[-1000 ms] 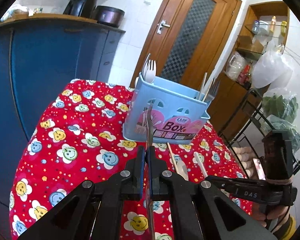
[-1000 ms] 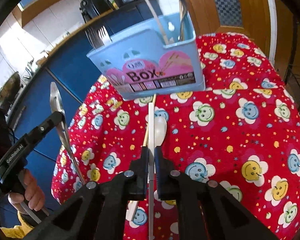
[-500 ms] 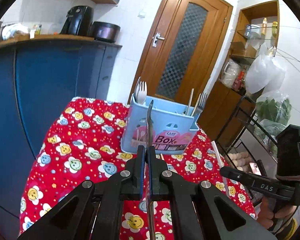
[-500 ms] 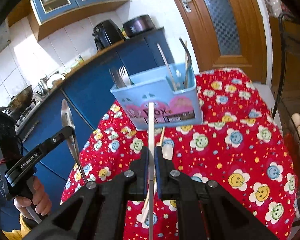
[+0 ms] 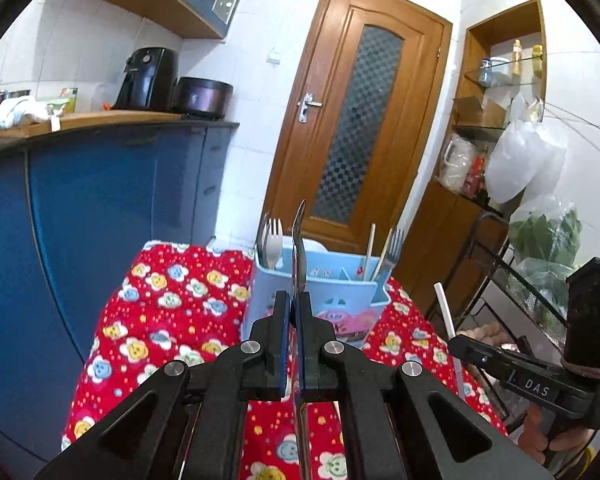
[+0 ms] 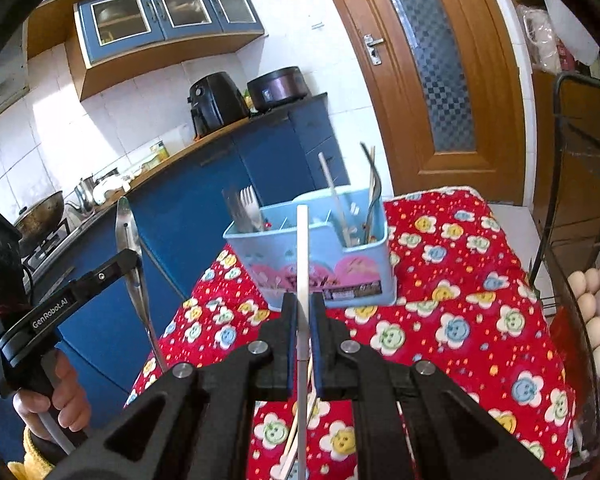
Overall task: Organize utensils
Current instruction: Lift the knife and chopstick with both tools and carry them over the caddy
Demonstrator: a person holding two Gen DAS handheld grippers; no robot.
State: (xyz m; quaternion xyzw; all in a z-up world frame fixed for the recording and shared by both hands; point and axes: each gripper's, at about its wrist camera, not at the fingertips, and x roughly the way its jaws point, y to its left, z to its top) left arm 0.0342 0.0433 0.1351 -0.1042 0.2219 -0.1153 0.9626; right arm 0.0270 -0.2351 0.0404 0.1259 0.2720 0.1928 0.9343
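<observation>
Organizer box sits on the table and already holds forks and sticks. Your left gripper pinches a metal spoon; your right gripper pinches a white stick. Both are in front of the box, not yet inserted. More pcs lie on the table in front of the box.

Approach to the blue caddy over the worktop is open; forks and chopsticks occupy its end compartments, middle free.

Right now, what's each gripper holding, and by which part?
The left gripper pinches a metal spoon by its handle, bowl up. The right gripper clamps a white stick-like utensil partway along its shaft.
</observation>
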